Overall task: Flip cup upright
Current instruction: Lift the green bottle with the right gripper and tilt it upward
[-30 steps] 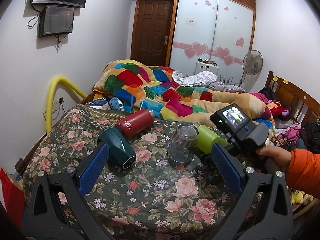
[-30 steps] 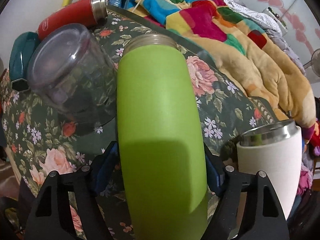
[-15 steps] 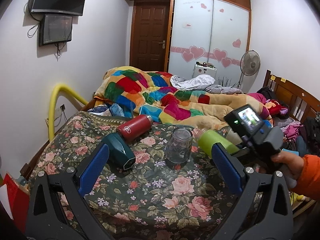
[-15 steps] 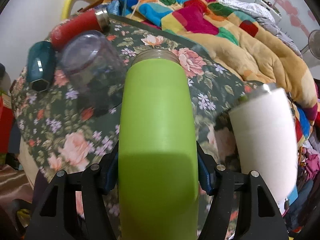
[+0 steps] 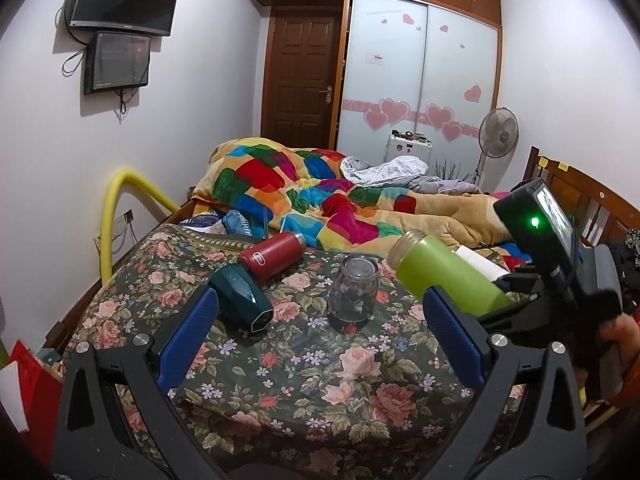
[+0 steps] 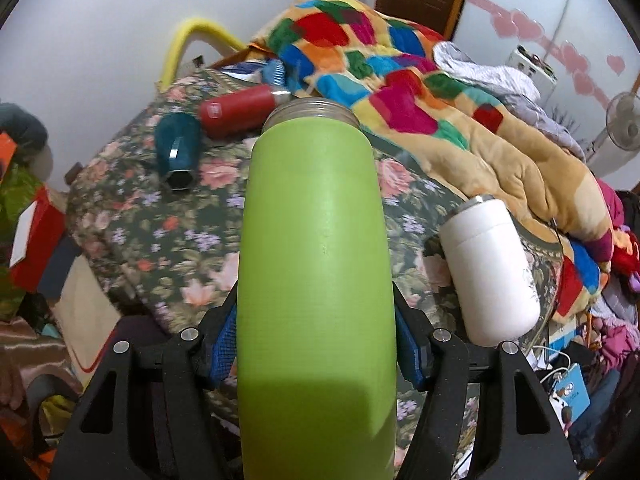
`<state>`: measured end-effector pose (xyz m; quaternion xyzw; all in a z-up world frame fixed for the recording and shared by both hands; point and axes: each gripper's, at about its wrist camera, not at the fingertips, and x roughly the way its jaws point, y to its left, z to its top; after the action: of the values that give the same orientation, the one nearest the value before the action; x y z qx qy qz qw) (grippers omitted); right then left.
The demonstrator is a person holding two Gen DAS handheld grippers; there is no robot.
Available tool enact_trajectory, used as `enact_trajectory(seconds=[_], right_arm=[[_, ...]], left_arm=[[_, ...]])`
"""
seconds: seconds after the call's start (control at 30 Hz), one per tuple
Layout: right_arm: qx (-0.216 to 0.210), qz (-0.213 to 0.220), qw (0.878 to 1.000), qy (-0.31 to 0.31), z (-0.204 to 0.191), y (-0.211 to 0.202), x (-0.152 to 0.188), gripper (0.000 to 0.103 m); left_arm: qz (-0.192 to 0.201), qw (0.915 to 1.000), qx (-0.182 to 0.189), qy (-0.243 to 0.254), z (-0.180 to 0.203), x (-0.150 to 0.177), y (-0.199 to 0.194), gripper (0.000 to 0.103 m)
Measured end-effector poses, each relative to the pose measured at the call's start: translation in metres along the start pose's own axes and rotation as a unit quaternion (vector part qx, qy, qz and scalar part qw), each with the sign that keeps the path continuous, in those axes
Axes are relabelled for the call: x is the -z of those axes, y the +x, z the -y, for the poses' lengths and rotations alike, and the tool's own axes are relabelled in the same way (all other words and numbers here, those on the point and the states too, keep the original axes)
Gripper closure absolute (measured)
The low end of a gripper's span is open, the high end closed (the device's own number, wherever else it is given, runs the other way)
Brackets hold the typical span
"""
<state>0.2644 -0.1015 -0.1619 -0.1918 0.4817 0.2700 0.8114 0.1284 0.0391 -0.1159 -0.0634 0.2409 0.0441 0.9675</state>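
My right gripper (image 6: 316, 340) is shut on a green cup (image 6: 316, 264), held off the floral cloth with its open threaded mouth pointing away and slightly up. In the left wrist view the green cup (image 5: 440, 276) tilts up to the left in the right gripper (image 5: 516, 300). My left gripper (image 5: 320, 328) is open and empty, held back from the table. A clear glass cup (image 5: 354, 292) stands mouth down in the middle. A red flask (image 5: 274, 256) and a teal cup (image 5: 244, 298) lie on their sides.
A white cup (image 6: 490, 268) stands upright at the right edge of the floral-covered table (image 5: 280, 368). A bed with a colourful blanket (image 5: 312, 196) lies behind. A yellow pipe (image 5: 116, 208) runs along the left wall.
The right gripper has lifted the green cup off the cloth and pulled it back and up, tilting its mouth upward. The left gripper has drawn back and risen.
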Motion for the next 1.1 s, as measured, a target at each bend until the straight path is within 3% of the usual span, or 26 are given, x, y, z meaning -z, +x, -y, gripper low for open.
enact_trajectory(seconds=[0.33,0.7,1.1], right_arm=[[-0.031,-0.027,0.998,-0.051,-0.047,0.044,0.015,0.041],[-0.020,-0.072,0.995,-0.061,-0.042,0.103,0.026,0.041],[-0.016,-0.064,0.995,-0.069,-0.037,0.100,0.029,0.041]], left_arm=[[-0.038,0.9988,-0.025,-0.016,-0.014,0.015,0.018,0.000],[-0.117,0.9924,-0.024,-0.029,-0.022,0.043,0.077,0.000],[-0.170,0.9836,-0.023,-0.054,-0.028,0.059,0.113,0.002]])
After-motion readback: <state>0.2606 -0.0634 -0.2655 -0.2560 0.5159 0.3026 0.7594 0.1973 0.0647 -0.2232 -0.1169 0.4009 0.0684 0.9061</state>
